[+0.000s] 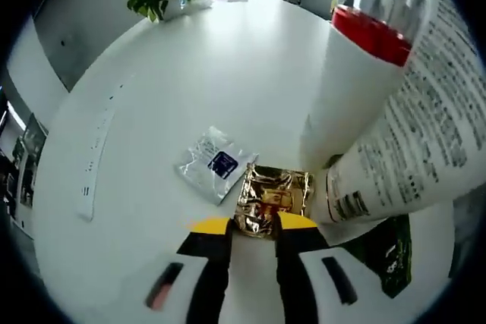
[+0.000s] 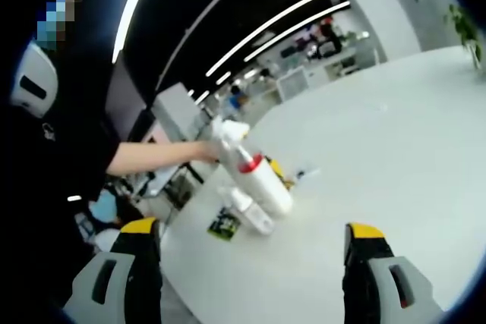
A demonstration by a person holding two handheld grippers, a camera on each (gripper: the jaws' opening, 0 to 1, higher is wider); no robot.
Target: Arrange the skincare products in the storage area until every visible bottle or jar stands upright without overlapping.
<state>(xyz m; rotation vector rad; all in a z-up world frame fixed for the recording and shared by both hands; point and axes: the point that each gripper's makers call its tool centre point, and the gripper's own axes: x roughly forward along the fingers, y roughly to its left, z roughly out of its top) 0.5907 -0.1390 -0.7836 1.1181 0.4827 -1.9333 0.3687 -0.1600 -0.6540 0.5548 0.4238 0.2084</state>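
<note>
Two bottles [image 1: 357,89] crowding the left gripper view, tops cut off. Left gripper [image 1: 254,240] narrowed, tips touching a gold sachet [image 1: 273,199] (grip unclear). Right gripper [image 2: 254,252] spread, holding nothing. White table [image 2: 395,157], blurry office behind.

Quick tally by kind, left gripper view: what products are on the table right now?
White bottle with red band, upright: 1
White tube with printed text, lying down: 1
Flat sachets, one silver, one gold, one dark green: 3
Total: 5
</note>
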